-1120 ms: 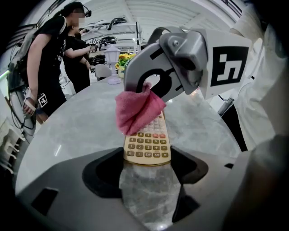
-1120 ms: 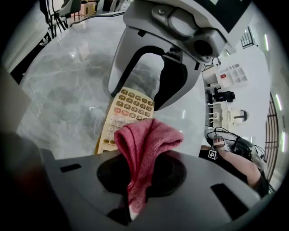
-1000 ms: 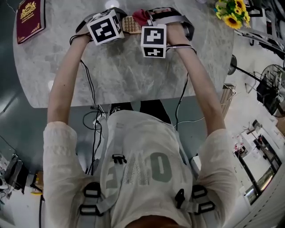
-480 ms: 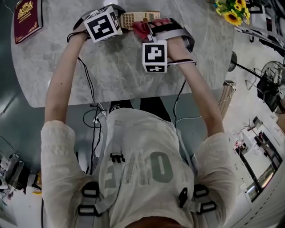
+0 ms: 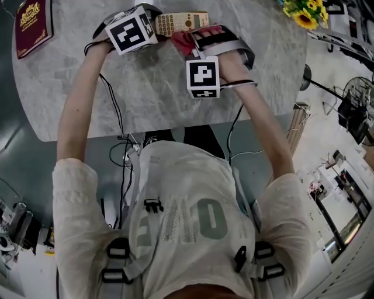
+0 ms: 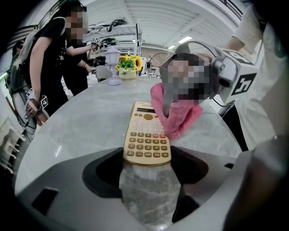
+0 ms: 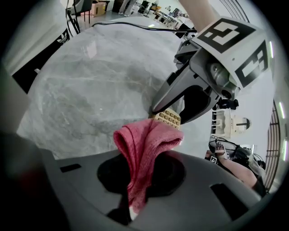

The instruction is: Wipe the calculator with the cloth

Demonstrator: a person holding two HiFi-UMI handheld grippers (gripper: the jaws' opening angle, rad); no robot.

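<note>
Legible only "EXP" in the bottom key row of the beige calculator (image 6: 146, 133), flat on the grey marble-look counter (image 5: 152, 93) with its near end clamped in the left tool (image 6: 147, 159). Over its upper right part, a pink cloth (image 7: 145, 137) pinched tight in the right tool (image 7: 135, 155). Elsewhere on the counter, a maroon booklet with a gold crest (image 5: 32, 26) at the left edge and sunflowers (image 5: 304, 17) far right; beyond, a workshop-like room and a standing person (image 6: 45, 76).
</note>
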